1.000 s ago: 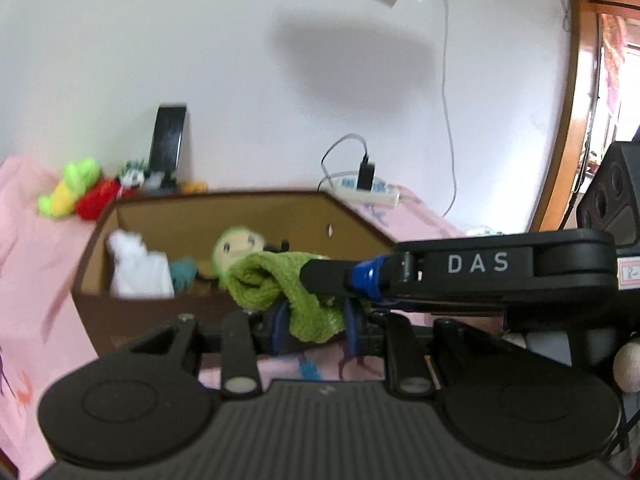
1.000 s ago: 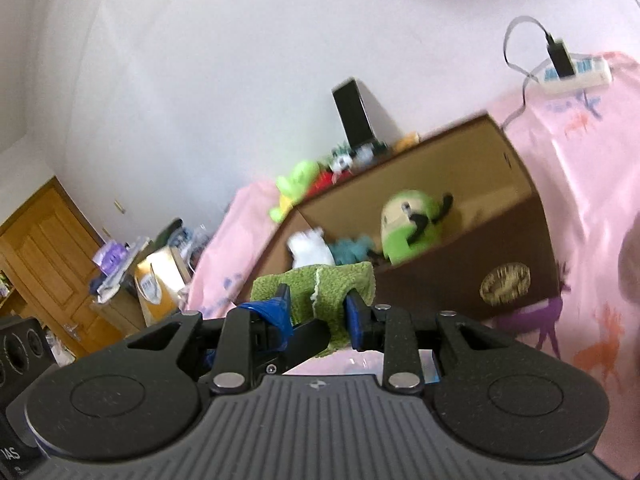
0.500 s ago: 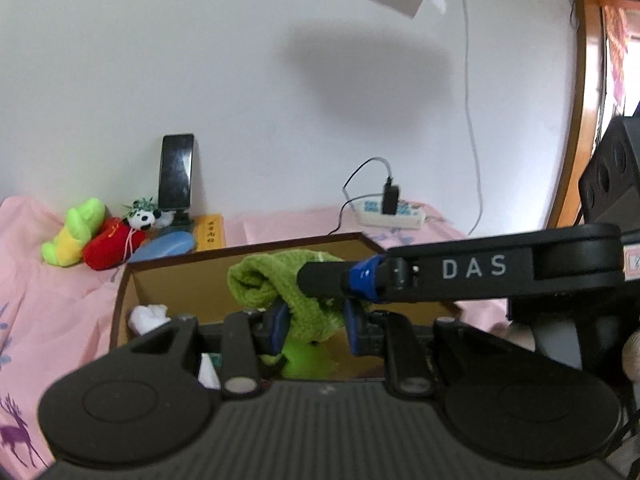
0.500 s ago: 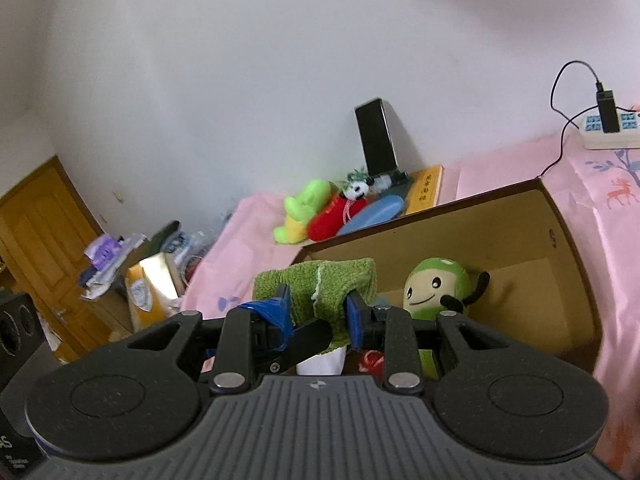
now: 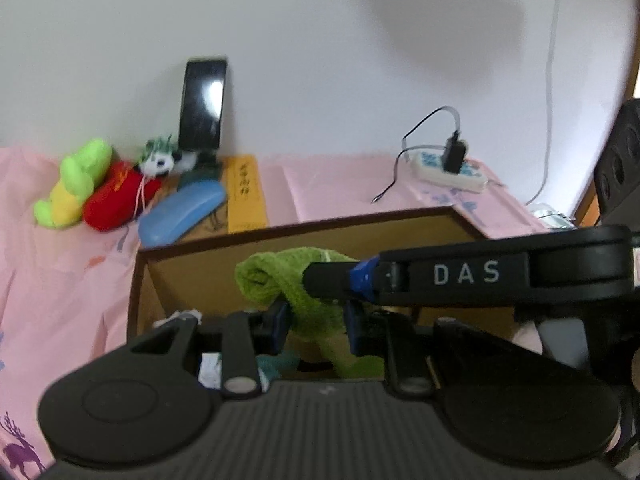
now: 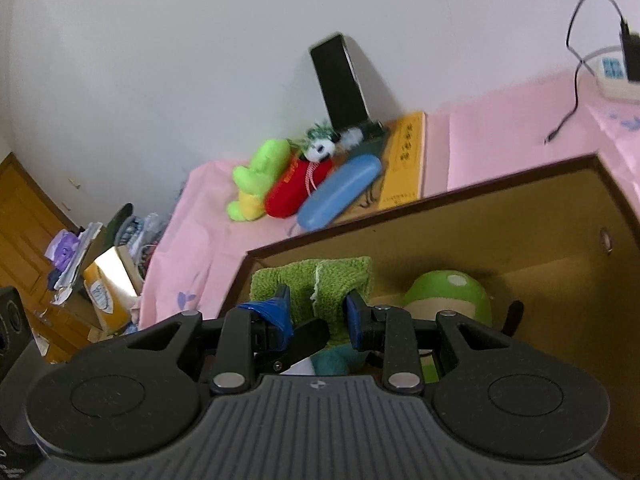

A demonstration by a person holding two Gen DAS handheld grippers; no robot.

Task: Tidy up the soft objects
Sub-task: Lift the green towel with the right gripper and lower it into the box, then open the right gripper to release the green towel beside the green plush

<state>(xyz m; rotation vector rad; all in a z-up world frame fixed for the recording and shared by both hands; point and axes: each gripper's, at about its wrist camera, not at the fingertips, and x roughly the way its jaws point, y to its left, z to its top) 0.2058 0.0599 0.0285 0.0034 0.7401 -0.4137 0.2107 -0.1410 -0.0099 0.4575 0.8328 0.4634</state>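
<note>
Left wrist view: the left tongs (image 5: pixel 318 326) clench a rolled green towel (image 5: pixel 280 280) above the open brown box (image 5: pixel 280 236), its roll lying crosswise.

Right wrist view: the right tongs (image 6: pixel 318 314) clench the towel's folded end, edge up, over the box's left corner.

White wall (image 5: pixel 320 60), pink patterned tablecloth (image 5: pixel 68 280), wooden door (image 6: pixel 20 220) at left.

A lived-in room at home. A pink deer-print sheet (image 5: pixel 60 280) carries plush toys (image 6: pixel 260 180). A wooden door (image 6: pixel 20 216) stands beside cluttered shelves.
</note>
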